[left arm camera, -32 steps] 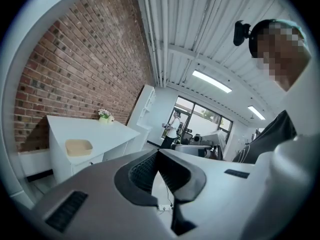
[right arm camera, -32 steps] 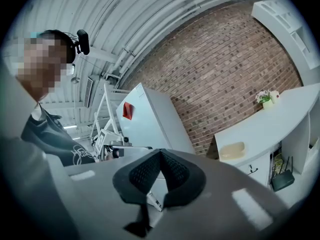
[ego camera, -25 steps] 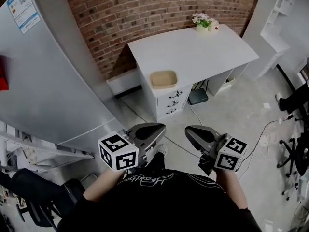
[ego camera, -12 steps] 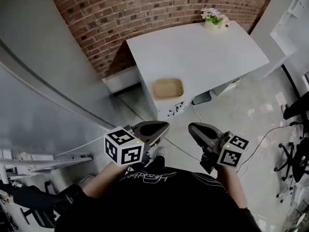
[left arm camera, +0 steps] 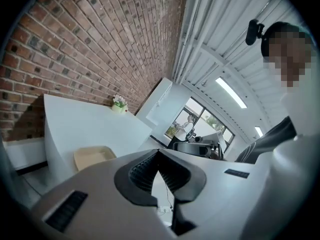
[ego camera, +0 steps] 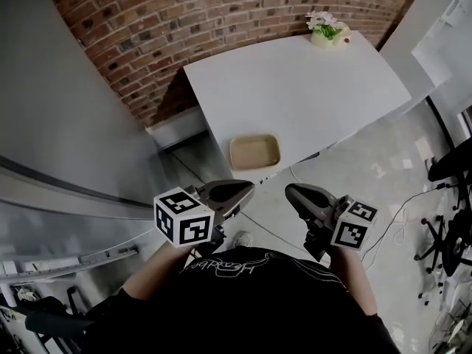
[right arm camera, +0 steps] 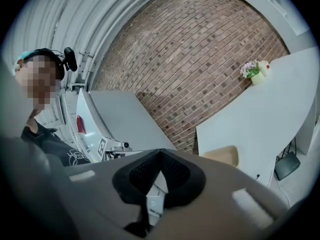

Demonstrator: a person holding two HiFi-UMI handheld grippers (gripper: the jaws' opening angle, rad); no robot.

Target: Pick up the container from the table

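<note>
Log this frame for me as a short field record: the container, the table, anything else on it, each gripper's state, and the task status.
container: shallow beige rectangular tray, looks empty, at the desk's near edge
table: white rectangular desk against a red brick wall
other item: small potted flowers at the desk's far corner
left gripper: shut, holds nothing, short of the tray
right gripper: shut, holds nothing, short of the tray
task status: tray not yet picked up
</note>
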